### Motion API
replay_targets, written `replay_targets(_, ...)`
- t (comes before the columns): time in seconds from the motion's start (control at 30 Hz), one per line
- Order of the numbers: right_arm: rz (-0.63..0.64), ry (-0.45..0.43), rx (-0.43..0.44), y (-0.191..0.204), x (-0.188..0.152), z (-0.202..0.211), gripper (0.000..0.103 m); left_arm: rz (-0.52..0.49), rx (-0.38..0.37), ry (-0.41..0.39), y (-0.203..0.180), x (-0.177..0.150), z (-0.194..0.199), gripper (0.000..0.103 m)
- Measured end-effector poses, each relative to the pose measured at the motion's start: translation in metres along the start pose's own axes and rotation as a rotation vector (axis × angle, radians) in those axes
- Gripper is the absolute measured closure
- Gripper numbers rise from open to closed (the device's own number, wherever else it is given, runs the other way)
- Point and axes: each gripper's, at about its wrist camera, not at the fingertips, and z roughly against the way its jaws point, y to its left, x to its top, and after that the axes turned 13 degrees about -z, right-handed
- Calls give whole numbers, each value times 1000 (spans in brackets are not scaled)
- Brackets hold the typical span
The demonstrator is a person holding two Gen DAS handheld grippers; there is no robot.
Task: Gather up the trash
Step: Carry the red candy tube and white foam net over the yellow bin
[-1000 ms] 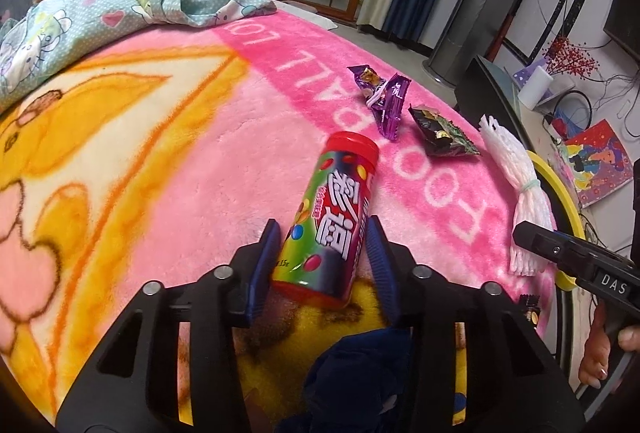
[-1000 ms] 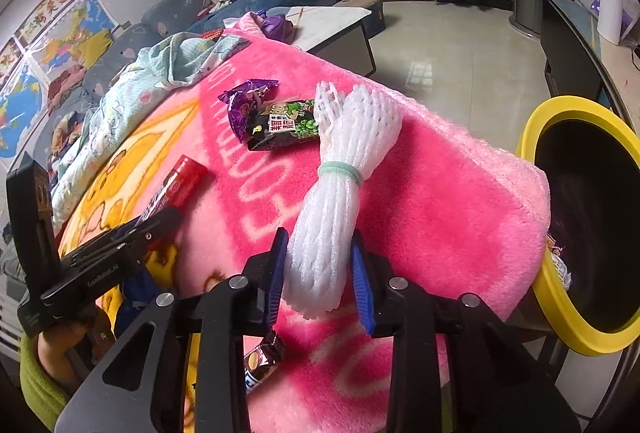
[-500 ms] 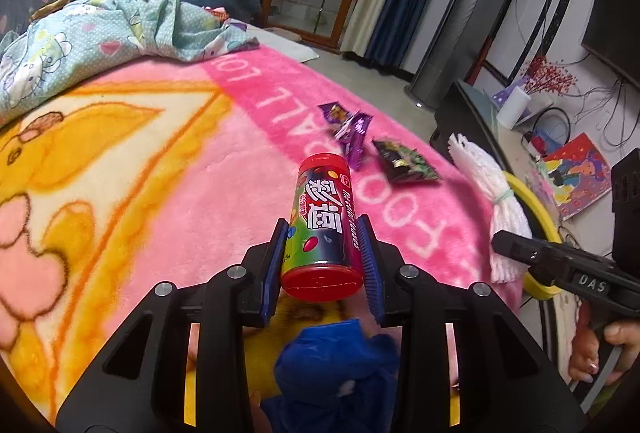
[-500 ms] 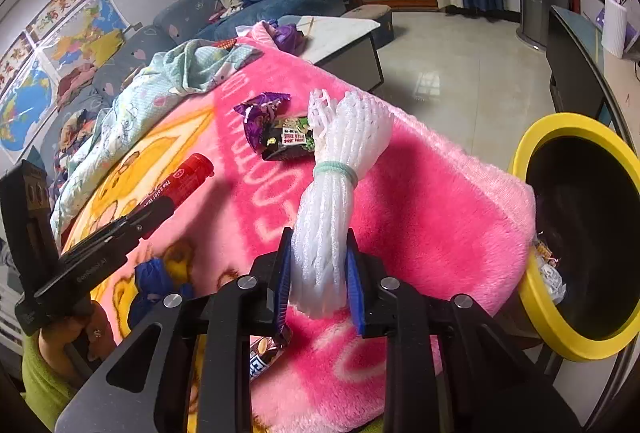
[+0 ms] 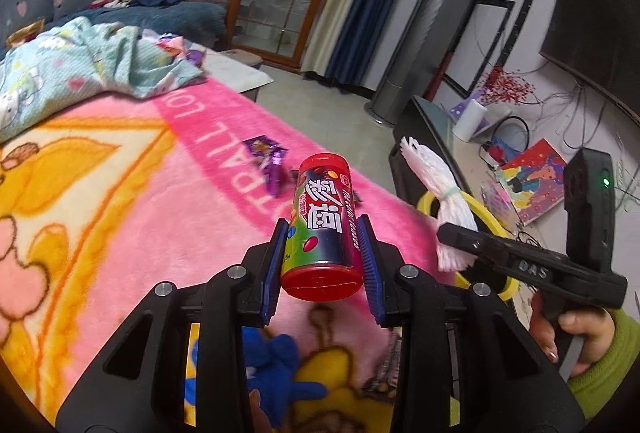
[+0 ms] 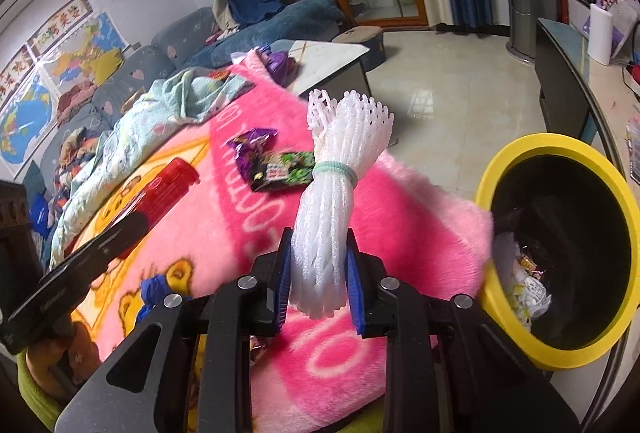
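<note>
The candy tube (image 5: 322, 229) is clamped between the jaws of the left gripper (image 5: 323, 265), lifted above the pink blanket (image 5: 168, 201). The right gripper (image 6: 319, 271) grips the white foam net bundle (image 6: 332, 209), near the yellow bin (image 6: 560, 261). Two wrappers (image 6: 272, 163) lie on the blanket.

- Left gripper (image 5: 323, 260): angled downward, blue-padded jaws clamped on the sides of a candy tube (image 5: 323, 229), held clear of the blanket
- Right gripper (image 6: 318, 265): angled downward, jaws closed on a white foam net bundle (image 6: 332, 209)
- Right hand (image 5: 570, 331): wrapped around its gripper's handle, green sleeve at the wrist
</note>
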Motion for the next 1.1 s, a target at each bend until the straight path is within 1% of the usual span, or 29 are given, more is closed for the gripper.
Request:
replay_targets(0.33,-34,-64,-26,-21,13,18,80,-56,-48,-1,-28,7,-4,76)
replay_targets(0.67,-70,-107,-51,-42,23,31,80,-128,-85,-8,-63,15,-11,76)
replay_targets(0.93,-131,-144,-79,-69,31,43,80,-185,-121,-10,-92,19,-20,76)
replay_targets(1.1,-169,-179,-102,-89,37,53,80,-233,-124,-21,-110,21,-26,76)
